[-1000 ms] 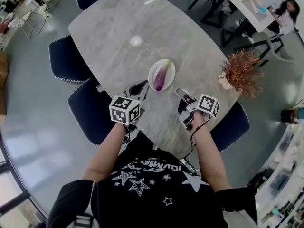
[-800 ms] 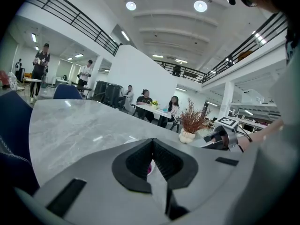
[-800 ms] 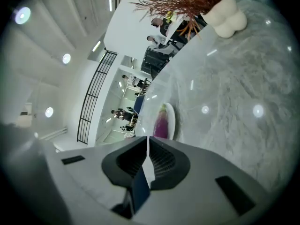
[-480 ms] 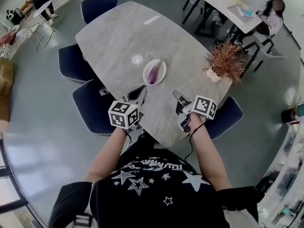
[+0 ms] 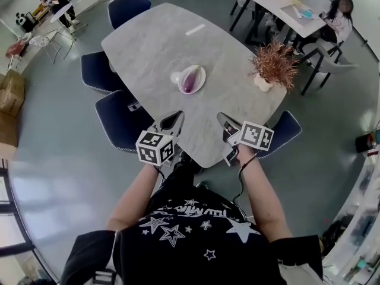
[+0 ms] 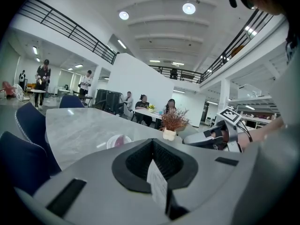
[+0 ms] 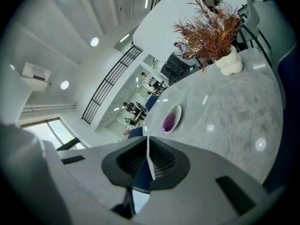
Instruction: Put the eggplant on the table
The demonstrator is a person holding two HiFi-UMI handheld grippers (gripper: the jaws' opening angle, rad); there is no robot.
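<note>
Framing has pulled back since a second ago: plate and eggplant now sit higher and smaller in the head view, the plant is fully in, and both tools are still at the near edge.

Tabletop (image 5: pixel 154 46): grey marbled stone, rounded outline, polished, with lamp glare on it.
Plant (image 5: pixel 272 64): dry rust-coloured fronds in a lumpy white pot at the right edge.
Plate (image 5: pixel 202 73): white, shallow, mid-tabletop.
Eggplant (image 5: pixel 189 83): purple, glossy, tapered, lying on the plate, well apart from both tools.
Left tool (image 5: pixel 172 119) and right tool (image 5: pixel 224 121): jaws pressed together, nothing between them.

Risks, my read: slick curved skin could squirt out of a pinch or roll once it is set down. The plate may skate on the polished stone. A right-side reach could brush the fronds.
</note>
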